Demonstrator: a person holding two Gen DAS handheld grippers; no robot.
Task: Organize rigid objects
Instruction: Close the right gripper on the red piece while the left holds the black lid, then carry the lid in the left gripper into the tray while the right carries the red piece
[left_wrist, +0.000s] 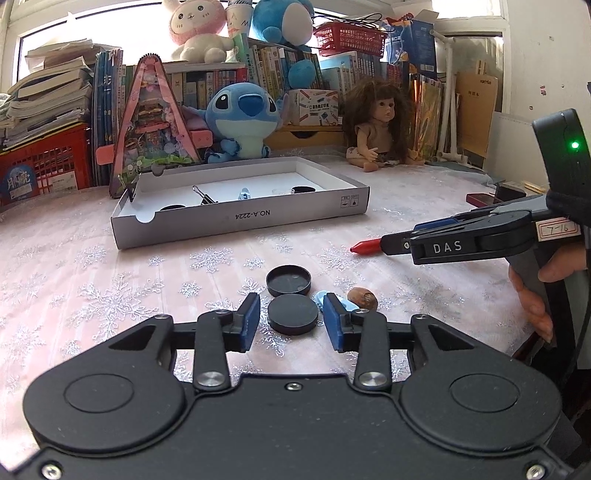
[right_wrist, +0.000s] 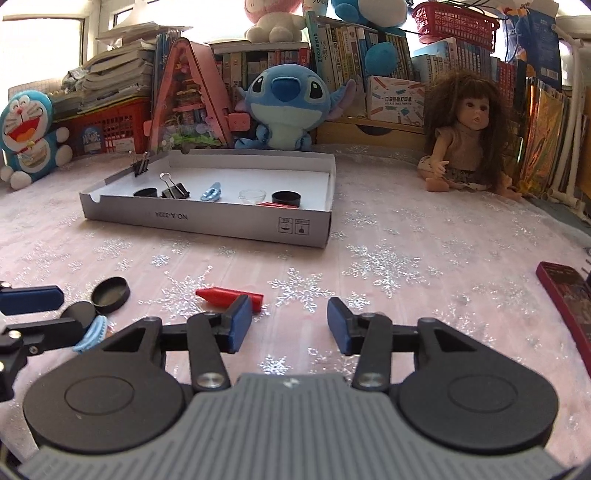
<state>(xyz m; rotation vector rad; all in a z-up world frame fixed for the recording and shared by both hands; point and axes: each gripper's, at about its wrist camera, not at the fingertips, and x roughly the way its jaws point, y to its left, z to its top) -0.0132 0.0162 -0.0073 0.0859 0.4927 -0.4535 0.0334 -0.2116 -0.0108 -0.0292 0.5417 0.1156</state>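
My left tongs (left_wrist: 291, 320) hang low over the table (left_wrist: 110, 295), spread wide, with a flat black disc (left_wrist: 293, 314) lying between the two blue pads; neither pad touches it, so I have hold of nothing there. Just beyond the disc sits an upturned black cap (left_wrist: 289, 280), its hollow side up, touching or nearly touching the disc. Beside my left tongs' right pad lies a small light-blue piece (left_wrist: 320, 296), partly hidden by that pad, and next to it a brown rounded object (left_wrist: 363, 298) that I cannot name. My right tongs (right_wrist: 290, 322) are also wide apart and empty, hovering over bare pink cloth with silver snowflakes. A red crayon (right_wrist: 229, 295) lies on the table just ahead of my right tongs' left pad, its far end tucked behind that pad. Farther back stands the shallow white cardboard tray (right_wrist: 207, 223), holding a row of things: a black cap (right_wrist: 145, 192), a black binder clip (right_wrist: 174, 191), a blue trinket (right_wrist: 211, 192), a small clear dish (right_wrist: 253, 195) and another black cap (right_wrist: 286, 198), with a red sliver in front of that last one. A second binder clip (right_wrist: 139, 164) grips the tray's left wall. A dark red flat case (right_wrist: 565, 295) lies at the right edge of the table.
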